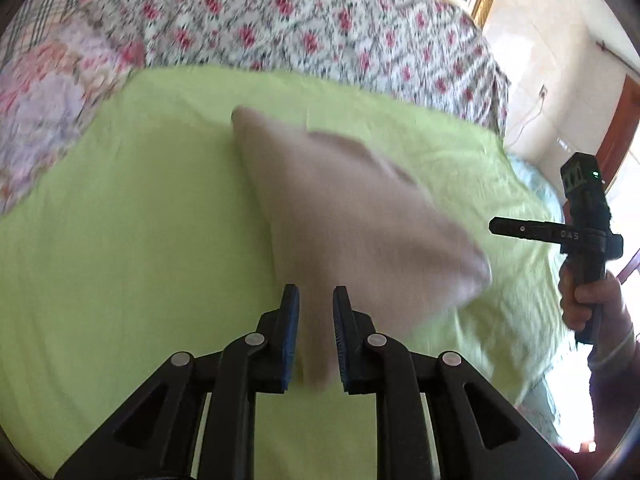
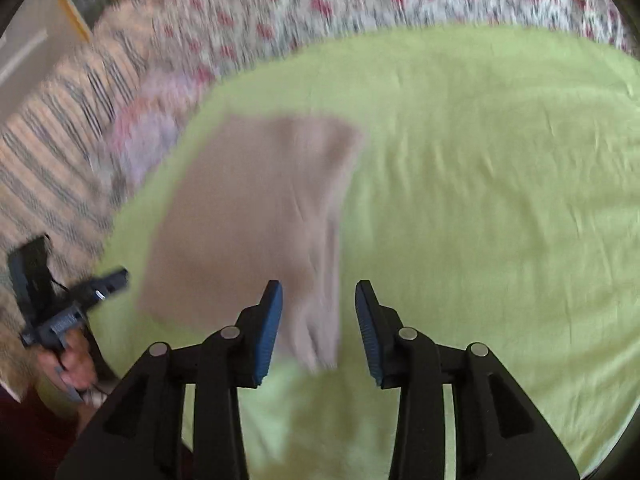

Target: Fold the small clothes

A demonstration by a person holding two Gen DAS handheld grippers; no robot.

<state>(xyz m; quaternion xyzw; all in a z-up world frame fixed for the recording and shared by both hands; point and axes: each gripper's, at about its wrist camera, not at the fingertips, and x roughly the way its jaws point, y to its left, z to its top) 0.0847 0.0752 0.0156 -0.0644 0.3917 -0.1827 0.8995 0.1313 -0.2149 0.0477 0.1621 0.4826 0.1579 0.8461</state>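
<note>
A small beige garment (image 1: 344, 208) lies on the lime-green sheet (image 1: 120, 240), blurred by motion. My left gripper (image 1: 316, 300) is open, and a corner of the garment lies between its blue-padded fingers (image 1: 290, 320). In the right wrist view the garment (image 2: 248, 216) spreads to the upper left. My right gripper (image 2: 319, 292) is open, wider than the left, with a narrow end of the garment between its fingers (image 2: 270, 320). Neither gripper visibly pinches the cloth. Each gripper shows in the other's view, hand-held: the right gripper (image 1: 496, 226), the left gripper (image 2: 120, 276).
A floral bedspread (image 1: 280, 20) covers the bed beyond the green sheet. A patterned pillow (image 1: 48, 112) lies at the left. A striped cloth (image 2: 48, 160) lies at the left in the right wrist view. The bed edge (image 1: 532, 360) and wall are at the right.
</note>
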